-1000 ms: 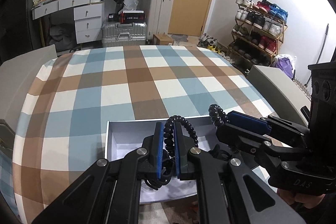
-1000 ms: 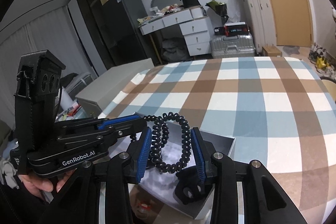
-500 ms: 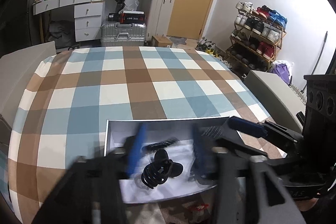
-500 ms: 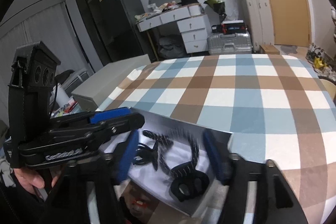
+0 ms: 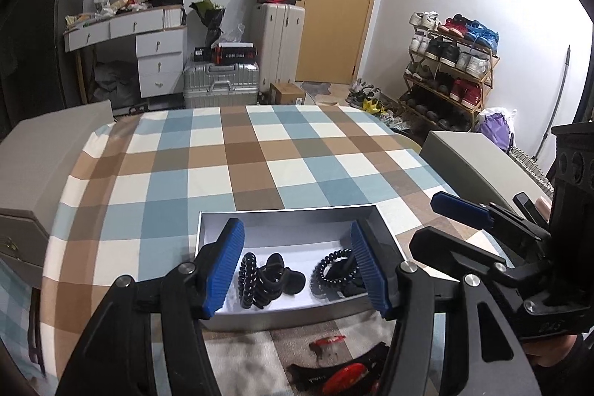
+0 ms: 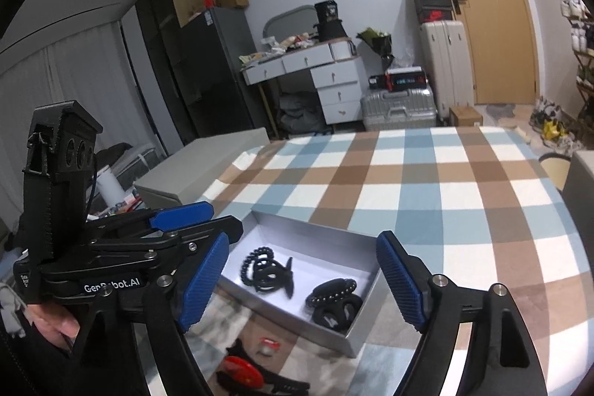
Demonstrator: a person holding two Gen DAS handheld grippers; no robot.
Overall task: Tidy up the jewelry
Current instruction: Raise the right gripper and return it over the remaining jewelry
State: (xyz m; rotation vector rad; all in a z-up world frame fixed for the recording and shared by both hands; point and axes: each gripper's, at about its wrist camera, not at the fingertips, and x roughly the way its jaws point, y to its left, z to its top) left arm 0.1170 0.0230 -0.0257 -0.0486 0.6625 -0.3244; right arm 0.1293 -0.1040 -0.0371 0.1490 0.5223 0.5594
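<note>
Black coiled hair ties (image 5: 249, 279) are seen in a white rectangular box (image 5: 289, 218), both ribbed-padded grippers (image 5: 297, 270) (image 6: 302, 279) spread wide, empty.

Black coiled hair ties (image 5: 249, 281), white box (image 5: 286, 223), blue-brown-white checked tablecloth (image 5: 237, 154)

Your count: one box, two clusters of black hair ties.
Inside the white box (image 5: 282, 223), you have one coiled tie (image 5: 248, 279) plus one clip (image 5: 276, 279) at left, one coiled tie (image 5: 334, 266) at right; two grippers above it.
</note>
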